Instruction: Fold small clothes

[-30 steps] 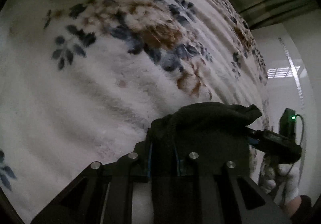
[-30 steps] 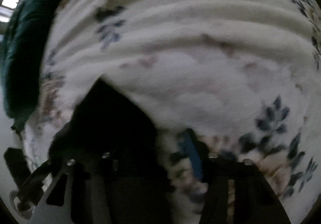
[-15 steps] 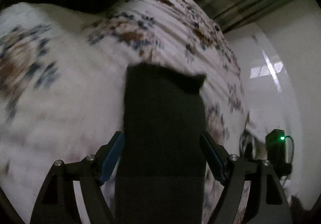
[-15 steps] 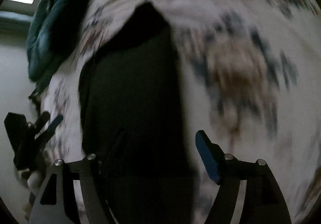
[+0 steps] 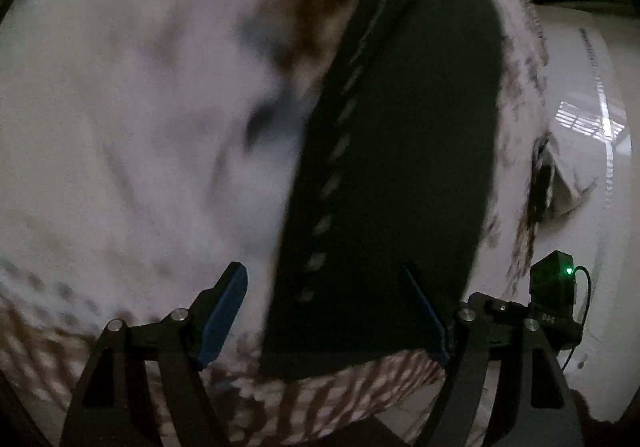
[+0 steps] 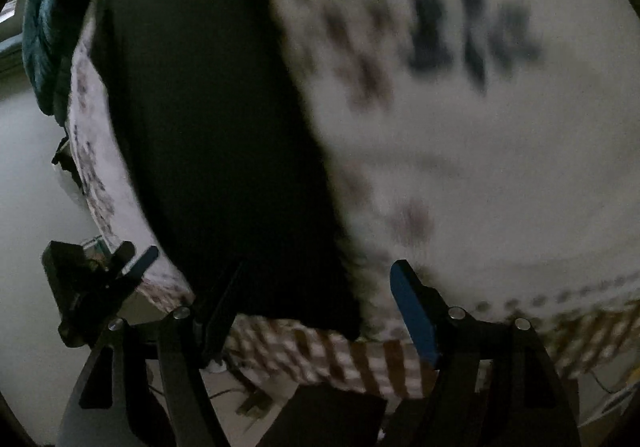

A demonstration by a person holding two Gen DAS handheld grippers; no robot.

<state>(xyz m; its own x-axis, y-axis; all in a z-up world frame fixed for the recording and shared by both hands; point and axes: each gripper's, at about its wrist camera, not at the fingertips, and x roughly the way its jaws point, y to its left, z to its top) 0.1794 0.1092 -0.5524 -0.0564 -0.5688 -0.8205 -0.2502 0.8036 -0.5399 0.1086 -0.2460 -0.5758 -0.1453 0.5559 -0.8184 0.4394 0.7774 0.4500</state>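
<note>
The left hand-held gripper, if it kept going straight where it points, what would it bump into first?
Most likely the dark garment lying flat on the flowery blanket. It fills the space ahead of the open left hand-held gripper. The picture is blurry, so how far off it is stays unclear.

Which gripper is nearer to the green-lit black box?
The right. That black box with the green light rides on the right gripper itself, off to the side of the left gripper. Both jaws are open over the dark folded garment.
</note>
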